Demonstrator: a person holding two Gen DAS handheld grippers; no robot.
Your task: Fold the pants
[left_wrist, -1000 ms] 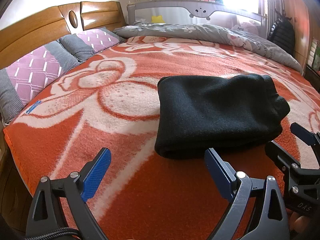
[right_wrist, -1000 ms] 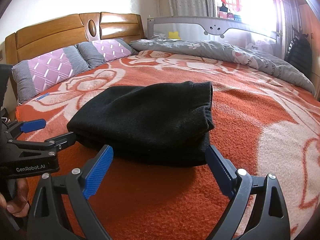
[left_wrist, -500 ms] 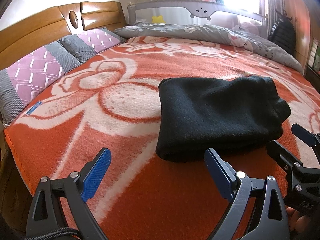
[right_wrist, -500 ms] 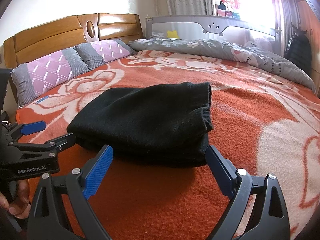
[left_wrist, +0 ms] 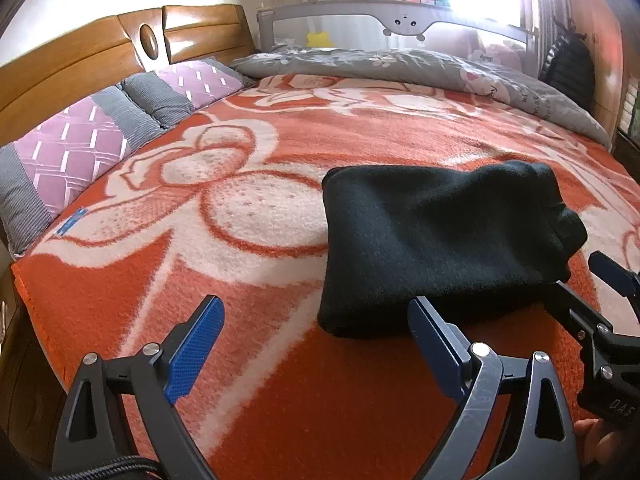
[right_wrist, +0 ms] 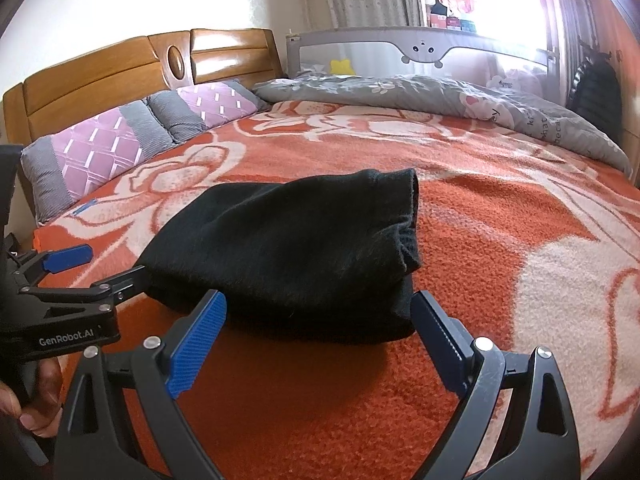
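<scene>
The black pants [left_wrist: 436, 240] lie folded into a thick rectangular bundle on the orange and white flowered blanket [left_wrist: 248, 216]; they also show in the right wrist view [right_wrist: 296, 252]. My left gripper [left_wrist: 316, 344] is open and empty, held just short of the bundle's near left corner. My right gripper [right_wrist: 320, 332] is open and empty, just in front of the bundle's near edge. Each gripper shows at the side of the other's view, close to the pants.
Two purple and grey pillows [left_wrist: 84, 152] lie against the wooden headboard [left_wrist: 96, 60] on the left. A grey quilt [left_wrist: 420, 68] is bunched at the far side under a grey bed rail [left_wrist: 404, 20]. The bed's edge [left_wrist: 24, 292] drops off at the near left.
Both grippers have drawn back slightly from the folded pants and stay open. The pants have not moved.
</scene>
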